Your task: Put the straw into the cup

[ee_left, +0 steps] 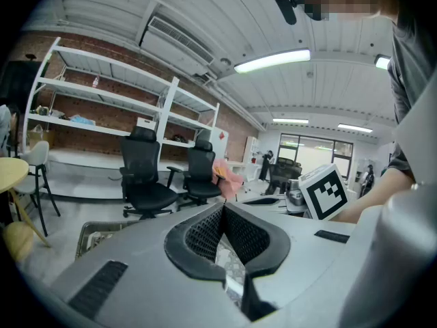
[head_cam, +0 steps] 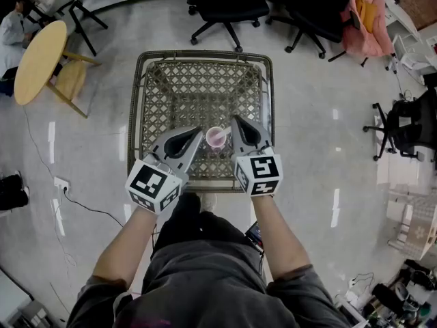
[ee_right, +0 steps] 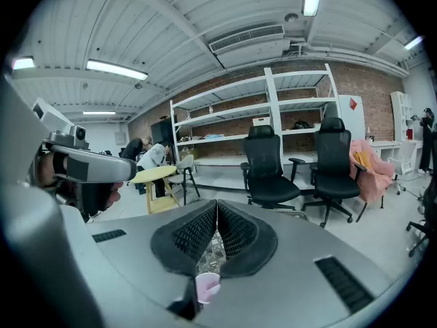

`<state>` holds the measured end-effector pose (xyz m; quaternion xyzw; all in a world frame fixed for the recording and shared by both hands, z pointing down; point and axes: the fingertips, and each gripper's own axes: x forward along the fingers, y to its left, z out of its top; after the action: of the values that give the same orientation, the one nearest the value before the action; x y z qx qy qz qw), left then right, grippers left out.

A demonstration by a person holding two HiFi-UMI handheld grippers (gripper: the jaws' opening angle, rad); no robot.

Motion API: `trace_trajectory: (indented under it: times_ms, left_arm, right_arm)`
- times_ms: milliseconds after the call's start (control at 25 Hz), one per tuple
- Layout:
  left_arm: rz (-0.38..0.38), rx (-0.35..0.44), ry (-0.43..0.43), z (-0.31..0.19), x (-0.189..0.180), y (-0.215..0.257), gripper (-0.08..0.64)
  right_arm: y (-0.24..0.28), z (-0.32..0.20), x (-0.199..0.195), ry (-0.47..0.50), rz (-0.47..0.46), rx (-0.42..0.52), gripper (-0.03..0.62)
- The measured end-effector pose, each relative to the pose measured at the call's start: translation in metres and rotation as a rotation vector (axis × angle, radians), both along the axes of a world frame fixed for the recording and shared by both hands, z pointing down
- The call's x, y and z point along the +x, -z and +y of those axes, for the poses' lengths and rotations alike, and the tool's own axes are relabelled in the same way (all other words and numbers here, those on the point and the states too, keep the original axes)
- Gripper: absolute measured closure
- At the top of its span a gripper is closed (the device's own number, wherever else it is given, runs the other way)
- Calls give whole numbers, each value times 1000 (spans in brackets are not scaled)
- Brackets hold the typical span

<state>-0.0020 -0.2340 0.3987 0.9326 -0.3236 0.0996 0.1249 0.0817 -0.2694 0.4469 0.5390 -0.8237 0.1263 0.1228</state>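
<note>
Pink cup (head_cam: 216, 137) stands upright on the wicker table (head_cam: 198, 91), near its front edge. It is between my two grippers and just beside both, touching neither as far as I can tell. On my left gripper (head_cam: 199, 130) the jaws are closed tip to tip, with nothing between them in the left gripper view. On my right gripper (head_cam: 235, 119) the jaws are pressed together too, with nothing pinched, and the cup shows just below them in the right gripper view. I can't make out the straw in any view. A pale shape sits in the cup's mouth, but it is too small to call. My guess is the cup is light and thin-walled, so it tips or slides at a nudge and would dent if squeezed. I would steady it low on the wall, gently, or leave it alone. The straw should be very light, thin, smooth and a bit bendy. I would pinch it softly around the upper middle so the lower end stays free to drop in.
</note>
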Motion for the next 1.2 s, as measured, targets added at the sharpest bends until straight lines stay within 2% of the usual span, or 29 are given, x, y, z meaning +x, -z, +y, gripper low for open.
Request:
trace_trajectory:
  times_ms: [1200]
  left_arm:
    - [-3,6,-9,6,-7,1,551]
  right_arm:
    - [7,12,-10,2,-3,4,578]
